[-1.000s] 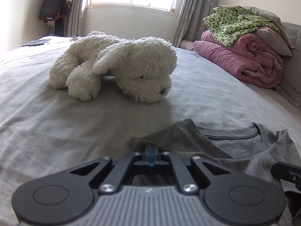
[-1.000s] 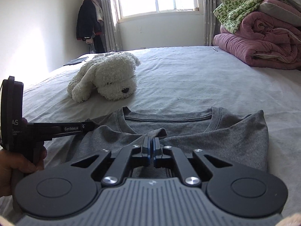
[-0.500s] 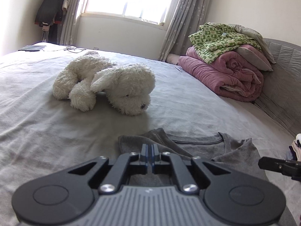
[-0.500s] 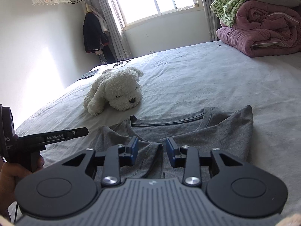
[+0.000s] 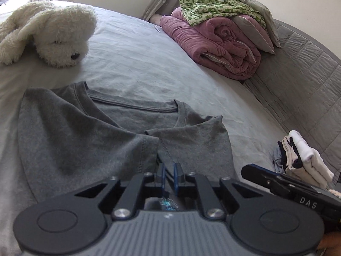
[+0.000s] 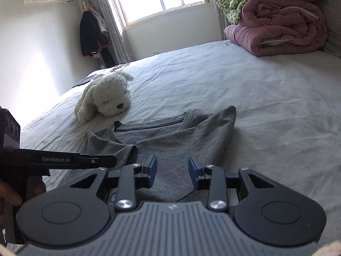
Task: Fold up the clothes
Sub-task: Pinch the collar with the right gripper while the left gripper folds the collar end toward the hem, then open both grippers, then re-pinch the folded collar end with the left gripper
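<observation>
Right tool [image 6: 172, 171] released shirt [image 6: 177, 140], apart | left tool [image 5: 168, 176] opening, empty

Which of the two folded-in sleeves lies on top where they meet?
The left sleeve: its hemmed edge overlaps the right sleeve at the middle of the shirt.

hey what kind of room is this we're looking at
Most likely a bedroom: a gray T-shirt lies on a wide bed, with a rolled pink quilt and a white plush dog on it.
</observation>
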`<action>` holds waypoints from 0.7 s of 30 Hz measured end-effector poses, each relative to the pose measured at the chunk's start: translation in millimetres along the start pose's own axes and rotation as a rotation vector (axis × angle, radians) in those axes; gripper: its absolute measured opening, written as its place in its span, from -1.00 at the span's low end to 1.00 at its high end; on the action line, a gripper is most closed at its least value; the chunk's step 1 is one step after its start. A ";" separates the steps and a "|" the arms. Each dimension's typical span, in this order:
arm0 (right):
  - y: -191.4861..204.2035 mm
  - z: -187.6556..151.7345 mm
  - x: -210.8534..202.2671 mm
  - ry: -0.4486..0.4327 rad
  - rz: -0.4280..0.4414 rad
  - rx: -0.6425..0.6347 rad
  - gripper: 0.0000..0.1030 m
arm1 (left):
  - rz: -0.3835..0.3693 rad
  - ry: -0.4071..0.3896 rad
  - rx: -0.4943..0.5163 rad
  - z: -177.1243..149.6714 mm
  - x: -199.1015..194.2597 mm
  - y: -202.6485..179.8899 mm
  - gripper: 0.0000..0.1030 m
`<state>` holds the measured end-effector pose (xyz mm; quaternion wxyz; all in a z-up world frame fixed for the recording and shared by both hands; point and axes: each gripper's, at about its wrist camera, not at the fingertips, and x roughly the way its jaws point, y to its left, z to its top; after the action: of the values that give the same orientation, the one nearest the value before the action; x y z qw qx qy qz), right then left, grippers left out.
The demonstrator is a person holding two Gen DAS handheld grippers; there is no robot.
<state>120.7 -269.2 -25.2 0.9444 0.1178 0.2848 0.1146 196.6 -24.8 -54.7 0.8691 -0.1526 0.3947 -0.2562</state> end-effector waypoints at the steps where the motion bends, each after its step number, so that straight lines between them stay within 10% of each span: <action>1: -2.3 0.2 0.4 0.000 0.005 0.003 -0.28 | -0.007 0.024 -0.020 -0.8 8.5 -0.9 -0.84; 14: -18.7 1.7 6.4 -0.001 0.055 0.065 -0.28 | 0.091 -0.098 -0.230 -8.0 37.0 -10.2 -0.77; 17: -23.4 5.0 2.8 -0.013 0.049 0.072 -0.28 | 0.179 -0.173 -0.169 -9.7 22.2 -25.6 -0.32; 21: -31.1 9.7 -1.4 -0.032 0.048 0.099 -0.26 | 0.197 -0.131 -0.188 -6.6 23.2 -24.8 -0.30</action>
<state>129.7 -300.6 -25.6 0.9388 0.1727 0.2723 0.1212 196.5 -58.7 -61.4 0.8958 -0.2102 0.3723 -0.1211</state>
